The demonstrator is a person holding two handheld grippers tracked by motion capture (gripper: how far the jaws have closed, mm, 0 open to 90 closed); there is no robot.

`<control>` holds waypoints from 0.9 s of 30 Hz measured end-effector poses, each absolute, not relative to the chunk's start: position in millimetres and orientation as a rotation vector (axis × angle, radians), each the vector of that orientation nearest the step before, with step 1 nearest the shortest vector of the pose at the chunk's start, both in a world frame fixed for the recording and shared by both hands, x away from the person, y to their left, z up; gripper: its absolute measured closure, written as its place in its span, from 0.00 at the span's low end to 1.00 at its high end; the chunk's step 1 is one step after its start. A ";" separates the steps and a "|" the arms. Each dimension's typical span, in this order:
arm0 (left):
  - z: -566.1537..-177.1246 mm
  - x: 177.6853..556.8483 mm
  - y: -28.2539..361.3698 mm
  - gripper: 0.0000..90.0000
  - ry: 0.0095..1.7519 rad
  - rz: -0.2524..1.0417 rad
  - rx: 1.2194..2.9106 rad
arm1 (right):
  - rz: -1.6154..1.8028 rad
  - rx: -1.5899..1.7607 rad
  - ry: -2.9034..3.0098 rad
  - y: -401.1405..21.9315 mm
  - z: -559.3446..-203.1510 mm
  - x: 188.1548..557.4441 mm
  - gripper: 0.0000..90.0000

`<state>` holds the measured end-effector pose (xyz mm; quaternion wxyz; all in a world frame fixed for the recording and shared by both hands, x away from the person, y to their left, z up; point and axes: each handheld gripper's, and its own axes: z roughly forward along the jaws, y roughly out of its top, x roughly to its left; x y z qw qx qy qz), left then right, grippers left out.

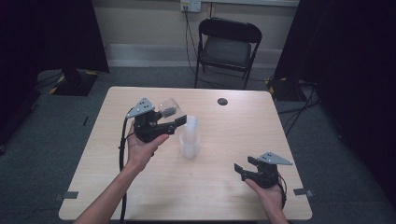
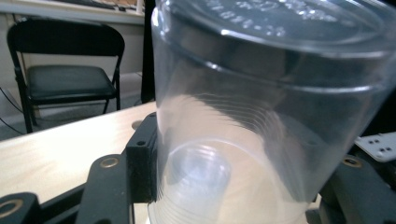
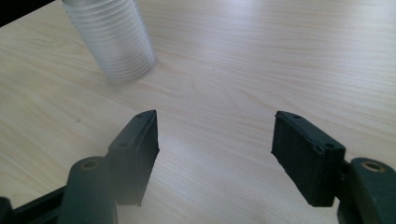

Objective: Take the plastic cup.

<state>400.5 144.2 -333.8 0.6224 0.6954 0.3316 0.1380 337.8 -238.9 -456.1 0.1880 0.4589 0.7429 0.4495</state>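
Cup (image 2: pixel 261 116) clamped in my left gripper (image 1: pixel 169 122), just beside the stack (image 1: pixel 189 138). Thin plastic — could crush or slip w/ more squeeze. Right gripper (image 3: pixel 215 149) wide open, empty.

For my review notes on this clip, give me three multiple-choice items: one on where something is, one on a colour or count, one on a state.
1. Where does the stack of clear cups stand?
A. Near the middle of the table
B. On the chair
C. On the floor

2. What colour is the folding chair behind the table?
A. White
B. Black
C. Red

3. How do the right gripper jaws stand?
A. Shut on a cup
B. Shut on a cable
C. Open with nothing between them

Answers: 1 A, the high view shows the stack on the tabletop between the two hands. 2 B, its frame and seat are black. 3 C, the right gripper view shows bare wood between the spread jaws, while the left gripper holds the single clear cup.
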 end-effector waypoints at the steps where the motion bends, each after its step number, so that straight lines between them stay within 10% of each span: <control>1: -334.0 398.5 144.8 0.46 0.769 0.311 1.595 | 1.268 1.286 2.093 -237.8 -455.3 337.2 0.36; 27: -375.3 369.3 167.1 0.45 0.911 0.069 1.635 | 1.344 1.054 2.138 -184.5 -427.7 322.9 0.51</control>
